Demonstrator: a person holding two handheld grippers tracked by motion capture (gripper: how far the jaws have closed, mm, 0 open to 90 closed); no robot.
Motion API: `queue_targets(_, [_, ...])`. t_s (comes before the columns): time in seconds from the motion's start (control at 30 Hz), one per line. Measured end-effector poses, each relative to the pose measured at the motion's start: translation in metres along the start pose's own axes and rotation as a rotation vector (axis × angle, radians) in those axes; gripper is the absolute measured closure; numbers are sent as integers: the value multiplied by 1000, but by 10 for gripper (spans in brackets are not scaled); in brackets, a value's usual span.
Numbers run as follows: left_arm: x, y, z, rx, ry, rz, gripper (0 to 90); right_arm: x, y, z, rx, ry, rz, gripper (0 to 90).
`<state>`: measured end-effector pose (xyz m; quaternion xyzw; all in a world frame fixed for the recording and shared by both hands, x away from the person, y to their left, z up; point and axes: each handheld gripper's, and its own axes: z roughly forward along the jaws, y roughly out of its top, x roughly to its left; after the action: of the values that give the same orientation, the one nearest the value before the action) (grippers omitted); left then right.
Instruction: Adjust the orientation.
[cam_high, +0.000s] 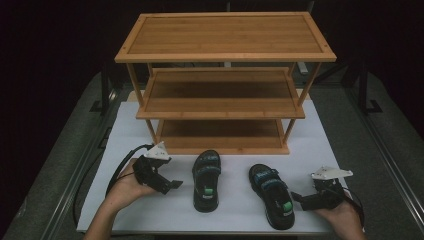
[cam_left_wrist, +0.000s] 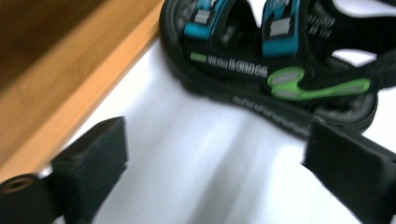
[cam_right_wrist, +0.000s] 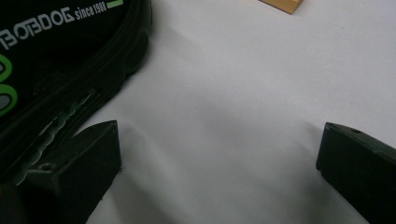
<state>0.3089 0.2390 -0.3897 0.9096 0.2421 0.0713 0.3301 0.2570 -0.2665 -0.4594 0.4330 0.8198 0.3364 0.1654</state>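
High view, left to right. The left gripper (cam_high: 175, 184), held in the person's left hand (cam_high: 125, 187), lies low over the white table mat (cam_high: 150, 215) with its jaws pointing toward the left sandal (cam_high: 206, 181). Its jaws stand released and wide apart, with nothing between them but bare mat; the left gripper view shows the sandal's side strap and green mark just beyond the jaw tips, near but not touching.

The left sandal, black with teal straps, lies flat on the mat just in front of the lowest tier of the wooden shoe rack (cam_high: 225, 85), toe toward the rack. The right sandal (cam_high: 272, 196) lies beside it, apart, angled slightly and nearer the front edge of the mat.

The right gripper (cam_high: 299, 199), held in the right hand (cam_high: 345, 215), rests just beside the outer edge of the right sandal. Its jaws are likewise released and spread; in the right gripper view one jaw sits close against the sandal's sole, though contact cannot be told, and the other stands over bare mat.

The three-tier rack stands behind both sandals, all shelves bare.
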Motion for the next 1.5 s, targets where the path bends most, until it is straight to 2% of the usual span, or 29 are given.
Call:
queue_targets(0.03, [0,-4,-1,3,7,-7,13,1,0,0,0,-1,-2,0])
queue_targets(0.17, [-1,-23,-2,-11,54,-28,12,0,1,0,3,-2,-4,0])
queue_targets(0.27, [-2,-31,-2,-9,63,-41,12,1,1,0,7,-4,-2,0])
queue_targets(0.3, [-3,-36,-1,-11,79,-47,12,1,1,0,7,-4,-3,0])
queue_targets(0.47, [-4,-58,0,-8,105,-96,13,0,2,0,8,3,-21,4])
queue_targets(0.57, [-5,-71,1,-5,118,-109,12,0,3,-2,2,25,-26,42])
queue_targets(0.7, [-4,-87,1,-13,149,-138,13,-4,6,-8,9,36,-4,61])
queue_targets(0.73, [-4,-87,1,-13,149,-138,13,-4,6,-8,9,36,-4,61])
queue_targets(0.77, [-5,-90,1,-34,152,-131,13,-5,7,-10,7,38,3,65])
queue_targets(0.8, [-5,-92,2,-48,153,-133,12,-6,9,-13,7,41,0,99])
queue_targets(0.83, [-5,-92,2,-52,156,-130,12,-6,11,-17,1,52,-10,134])
queue_targets(0.9, [-5,-96,3,-80,153,-122,6,-5,19,-25,-14,57,-33,139])
queue_targets(0.97, [-5,-97,3,-82,155,-121,5,-4,22,-28,-10,68,-31,140])
queue_targets(1.03, [-5,-96,3,-82,156,-121,5,-4,33,-36,-11,109,-48,171])
queue_targets(1.17, [-5,-97,3,-82,155,-121,5,-2,45,-42,-22,130,-58,171])
queue_targets(1.27, [-5,-96,3,-84,155,-123,5,0,56,-48,-32,163,-73,211])
queue_targets(1.43, [-5,-96,3,-83,155,-123,6,7,74,-52,-28,224,-96,224])
queue_targets(1.47, [-5,-96,3,-84,154,-124,6,10,79,-52,-26,240,-120,232])
queue_targets(1.5, [-5,-96,3,-84,154,-124,6,10,79,-52,-26,240,-120,232])
